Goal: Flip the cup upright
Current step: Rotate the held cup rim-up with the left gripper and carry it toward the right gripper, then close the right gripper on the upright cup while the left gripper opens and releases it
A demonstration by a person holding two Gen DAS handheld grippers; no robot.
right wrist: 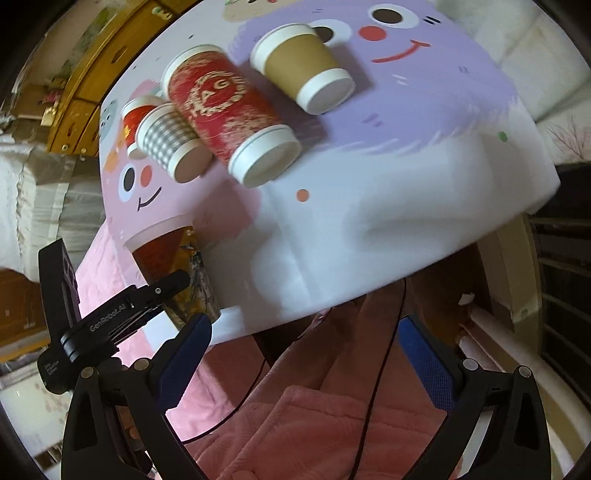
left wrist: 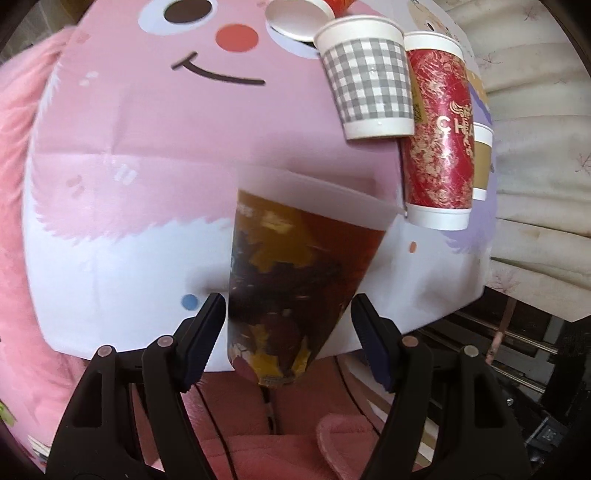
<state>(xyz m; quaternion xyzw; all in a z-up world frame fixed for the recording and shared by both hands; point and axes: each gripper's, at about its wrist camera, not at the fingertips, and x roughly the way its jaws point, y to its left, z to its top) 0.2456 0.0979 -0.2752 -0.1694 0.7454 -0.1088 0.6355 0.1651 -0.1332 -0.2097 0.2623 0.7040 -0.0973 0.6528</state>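
A paper cup with a dark red, yellow and brown print [left wrist: 291, 291] is between the fingers of my left gripper [left wrist: 288, 332], rim away from the camera; small gaps show beside both pads, and whether they touch it is unclear. The same cup [right wrist: 173, 273] shows in the right wrist view next to the left gripper's black body, at the table's near edge. My right gripper [right wrist: 306, 354] is open and empty, off the table's front edge. A grey checked cup [left wrist: 365, 77], a tall red cup [left wrist: 439, 129] and a brown cup [right wrist: 303, 66] stand on the table.
The table carries a cartoon-face cloth, pink [left wrist: 147, 122] and purple [right wrist: 424, 92]. A small red cup [right wrist: 135, 122] stands behind the checked one. A white lid [left wrist: 295, 14] lies at the far edge. Pink fabric [right wrist: 314, 424] and black cables lie below the table edge.
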